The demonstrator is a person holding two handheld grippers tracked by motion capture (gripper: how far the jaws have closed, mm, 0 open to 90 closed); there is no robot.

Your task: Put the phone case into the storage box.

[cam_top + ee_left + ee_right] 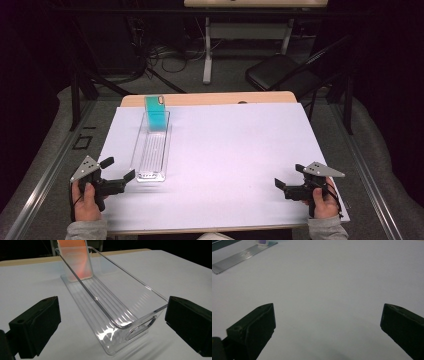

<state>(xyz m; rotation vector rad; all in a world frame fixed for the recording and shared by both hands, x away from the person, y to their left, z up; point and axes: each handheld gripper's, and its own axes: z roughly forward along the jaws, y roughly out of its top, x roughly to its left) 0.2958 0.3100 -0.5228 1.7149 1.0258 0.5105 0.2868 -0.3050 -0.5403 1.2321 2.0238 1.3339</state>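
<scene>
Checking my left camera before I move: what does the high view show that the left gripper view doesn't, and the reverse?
High view alone: both hands, the right gripper open over bare white table, and the chair beyond. Left gripper view alone: the tray's ribbed floor and the cut-out handle at its near end, close between the open jaws. Both: the clear tray with a flat card-like item standing at its far end, teal from above, orange up close.

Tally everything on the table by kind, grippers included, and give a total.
Clear plastic bin: 1
Teal phone-like slab standing in the bin's far end: 1
Handheld grippers, left gripper and right gripper, both open: 2
Total: 4
</scene>
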